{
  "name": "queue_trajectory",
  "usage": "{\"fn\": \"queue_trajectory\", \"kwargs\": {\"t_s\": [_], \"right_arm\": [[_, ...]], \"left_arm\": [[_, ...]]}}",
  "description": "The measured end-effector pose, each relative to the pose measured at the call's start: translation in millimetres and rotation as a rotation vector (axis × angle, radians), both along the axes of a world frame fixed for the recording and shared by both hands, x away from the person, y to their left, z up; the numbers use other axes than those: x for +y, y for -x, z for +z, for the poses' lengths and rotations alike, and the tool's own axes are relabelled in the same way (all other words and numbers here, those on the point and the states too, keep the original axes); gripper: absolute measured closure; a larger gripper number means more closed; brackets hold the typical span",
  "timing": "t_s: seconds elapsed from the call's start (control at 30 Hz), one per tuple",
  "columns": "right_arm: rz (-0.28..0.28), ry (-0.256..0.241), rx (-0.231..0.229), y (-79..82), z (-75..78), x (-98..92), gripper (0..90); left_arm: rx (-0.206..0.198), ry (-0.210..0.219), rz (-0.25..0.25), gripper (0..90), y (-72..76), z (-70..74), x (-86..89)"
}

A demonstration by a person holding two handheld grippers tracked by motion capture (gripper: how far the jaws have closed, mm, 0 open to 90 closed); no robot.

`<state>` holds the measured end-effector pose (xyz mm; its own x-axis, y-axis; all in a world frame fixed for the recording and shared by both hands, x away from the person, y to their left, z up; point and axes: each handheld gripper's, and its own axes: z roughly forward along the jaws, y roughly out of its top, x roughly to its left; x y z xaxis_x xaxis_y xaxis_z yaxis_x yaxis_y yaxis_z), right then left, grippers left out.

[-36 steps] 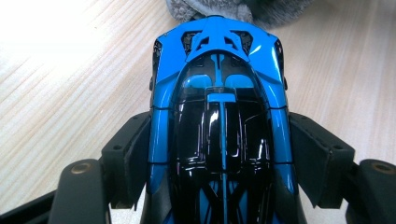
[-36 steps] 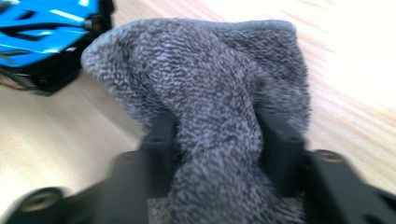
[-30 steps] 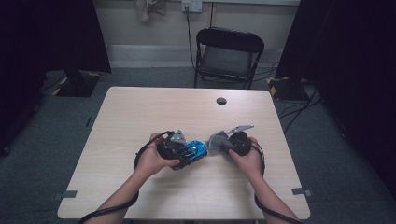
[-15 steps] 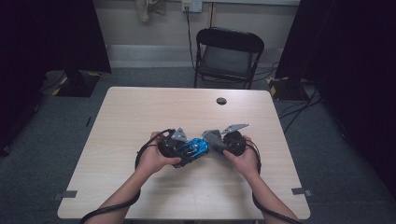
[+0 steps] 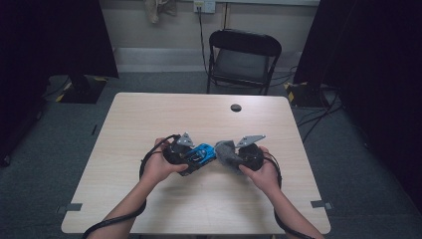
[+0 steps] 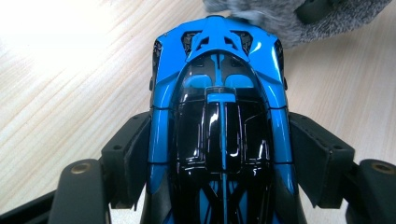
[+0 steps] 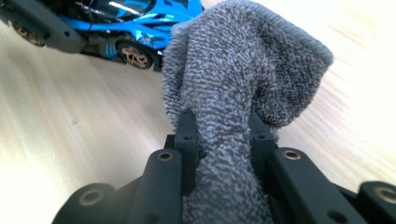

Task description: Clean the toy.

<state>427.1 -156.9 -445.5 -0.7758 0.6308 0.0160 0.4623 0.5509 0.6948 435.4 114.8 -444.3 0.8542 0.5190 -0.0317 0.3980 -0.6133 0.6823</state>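
A blue and black toy car [image 6: 219,116] sits between the jaws of my left gripper [image 6: 219,158], which is shut on its sides. In the high view the toy car [image 5: 201,152] is near the middle of the wooden table [image 5: 149,119], held by the left gripper [image 5: 191,157]. My right gripper [image 7: 223,135] is shut on a bunched grey cloth [image 7: 243,79]. The cloth [image 5: 226,152] touches the car's end, with the right gripper [image 5: 234,158] just right of it. In the right gripper view the car [image 7: 126,18] lies at the top left.
A small black disc [image 5: 236,107] lies on the far side of the table. A black folding chair [image 5: 244,57] stands behind the table. Dark curtains hang at both sides, and cables lie on the floor at the right.
The right gripper with the grey cloth has moved left toward the car, and the cloth now touches the car's end. The left gripper and car have stayed in place.
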Motion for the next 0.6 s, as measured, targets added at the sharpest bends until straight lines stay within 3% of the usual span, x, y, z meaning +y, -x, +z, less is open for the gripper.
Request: {"fn": "queue_trajectory", "kwargs": {"t_s": [0.1, 0.3, 0.47, 0.6], "right_arm": [[-0.044, -0.017, -0.006, -1.8, 2.5, -6.5, 72.7], [-0.139, -0.036, -0.032, -20.8, 12.9, -16.6, 72.7], [-0.121, -0.031, -0.042, -27.2, 17.3, -0.2, 72.7], [-0.083, -0.007, -0.041, -28.0, 14.6, 12.4, 72.7]], "left_arm": [[-0.001, 0.007, -0.018, 28.3, 3.9, 1.4, -1.3], [-0.016, 0.011, -0.068, 28.3, 12.0, 6.1, -10.5], [-0.015, 0.012, -0.098, 28.3, 14.0, 7.6, -20.1], [-0.021, 0.017, -0.091, 28.3, 13.2, 7.1, -21.2]]}}
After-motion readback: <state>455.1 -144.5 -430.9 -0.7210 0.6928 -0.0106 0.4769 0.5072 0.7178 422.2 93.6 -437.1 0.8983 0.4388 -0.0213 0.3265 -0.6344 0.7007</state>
